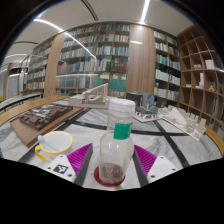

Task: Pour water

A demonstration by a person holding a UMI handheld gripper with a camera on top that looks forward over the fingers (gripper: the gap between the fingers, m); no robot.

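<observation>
A clear plastic bottle (117, 140) with a white cap and a green label band stands upright on a red round coaster (110, 180) on the marbled white table (170, 150). It sits between the fingers of my gripper (113, 155). The purple pads (80, 158) flank it left and right, each with a narrow gap to the bottle's wall, so the gripper is open around it. A white cup with a yellow rim and handle (55, 144) rests on the table just left of the left finger.
A wooden tray of dark items (40, 118) lies at the far left. Small objects (150, 106) and white pieces (186, 121) sit beyond the bottle to the right. Tall bookshelves (100, 60) fill the background.
</observation>
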